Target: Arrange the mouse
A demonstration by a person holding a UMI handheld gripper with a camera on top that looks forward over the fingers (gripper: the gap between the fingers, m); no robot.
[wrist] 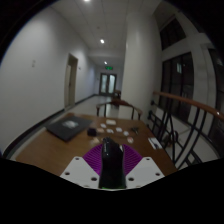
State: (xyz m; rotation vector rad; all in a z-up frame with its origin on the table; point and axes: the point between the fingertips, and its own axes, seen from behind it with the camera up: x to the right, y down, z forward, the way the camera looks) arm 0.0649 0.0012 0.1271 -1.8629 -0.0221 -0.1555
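held a dark mouse (111, 160) upright between the tongs (111, 168), purple pads (95, 160) pressed against both its sides, raised over the near edge of a brown wooden surface (50, 150). farther back on the left lay a dark flat laptop-like object (68, 127). small pale items (117, 126) sat scattered near the far middle, too small to identify. beyond stretched a white corridor (95, 60) with a railing (185, 105) on the right.
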